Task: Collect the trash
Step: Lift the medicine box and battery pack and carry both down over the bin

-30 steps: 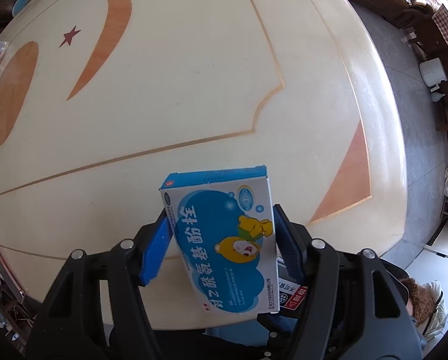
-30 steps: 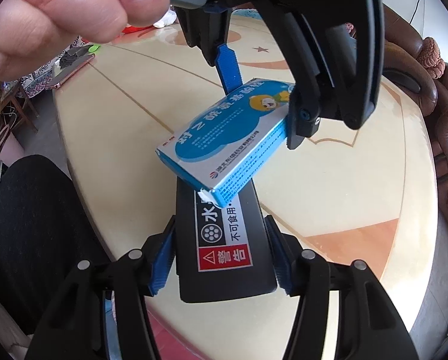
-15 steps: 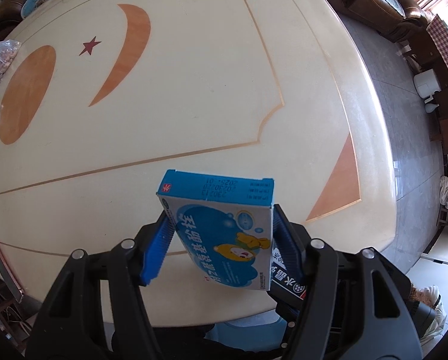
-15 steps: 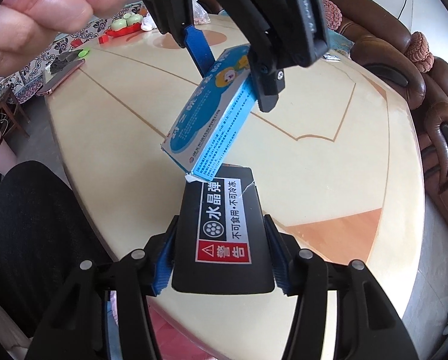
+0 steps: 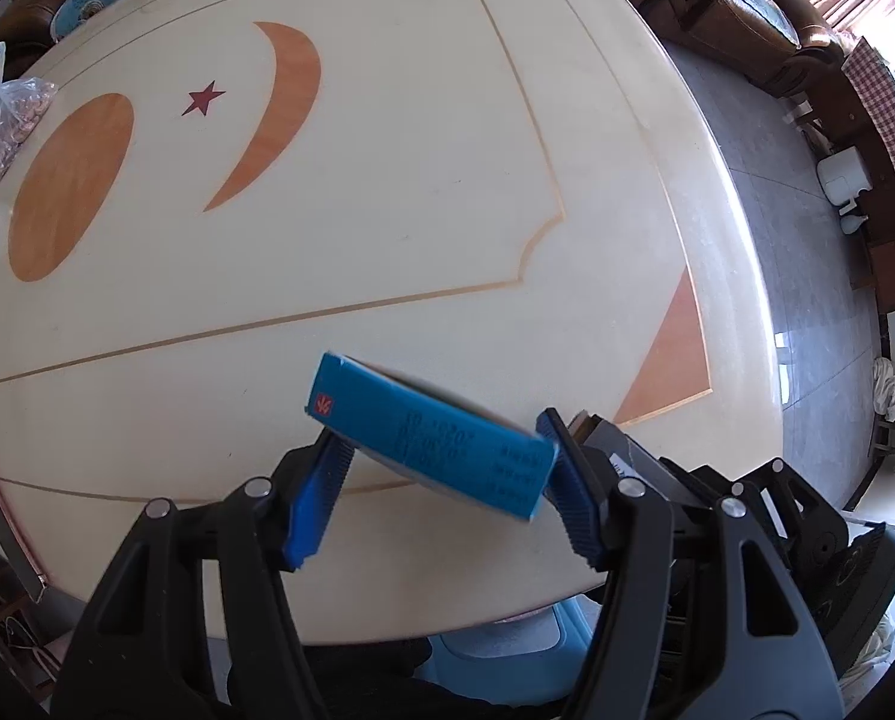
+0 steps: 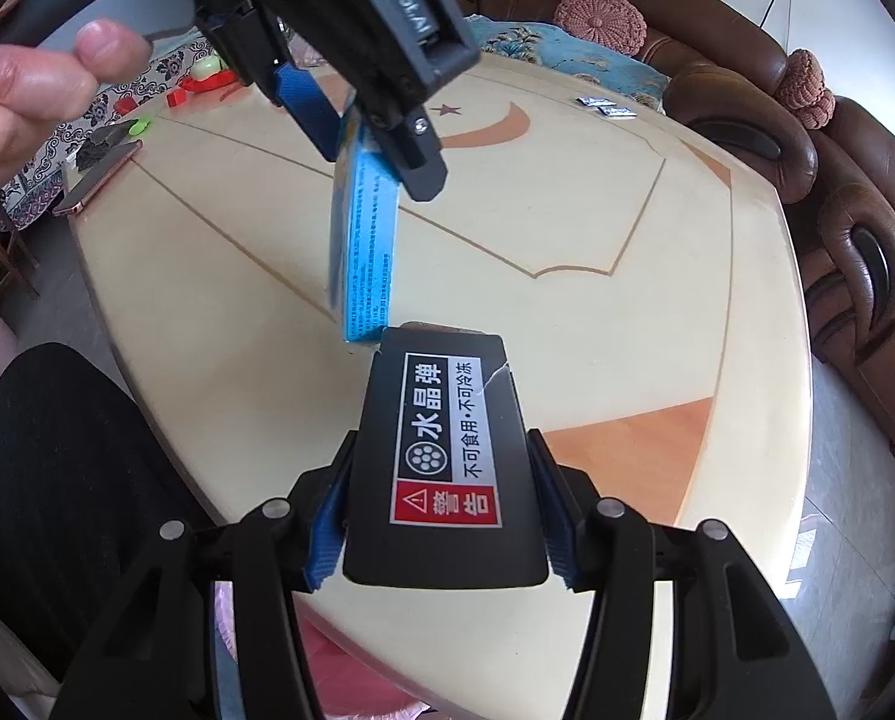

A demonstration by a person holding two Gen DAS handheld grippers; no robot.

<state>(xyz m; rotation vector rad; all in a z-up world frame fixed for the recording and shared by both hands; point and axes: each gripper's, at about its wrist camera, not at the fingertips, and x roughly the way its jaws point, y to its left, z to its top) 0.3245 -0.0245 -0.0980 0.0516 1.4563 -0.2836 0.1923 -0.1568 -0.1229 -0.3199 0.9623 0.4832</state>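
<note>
Since the earlier frame the blue box (image 5: pixel 432 443) has tipped over in my left fingers (image 5: pixel 321 480): before, its printed front with the cartoon faced the left camera, now only a narrow blue edge faces it. Both my hands have also come up a little from the counter (image 5: pixel 387 192).

My left gripper (image 5: pixel 441 483) points almost straight down at the counter, and its blue pads press on the two ends of the box, so the box is held above the near counter edge, tilted. My right gripper (image 6: pixel 438 525) points down at a slant, and its fingers hold a black packet (image 6: pixel 441 468) with a white and red warning label; the packet stands between the pads and reaches forward over the counter.

From the right camera I see my left hand (image 6: pixel 27 108) on the grey handle, and the blue box hanging edge-on from the left gripper (image 6: pixel 363 138), its low corner just beside the top of the black packet; I cannot tell if they touch. This view also shows a phone (image 6: pixel 96 177) at the far left of the counter. The left camera shows a plastic bag (image 5: pixel 3 120) at the counter's edge, and a small part of the black packet (image 5: pixel 621 450) behind the right pad.
</note>
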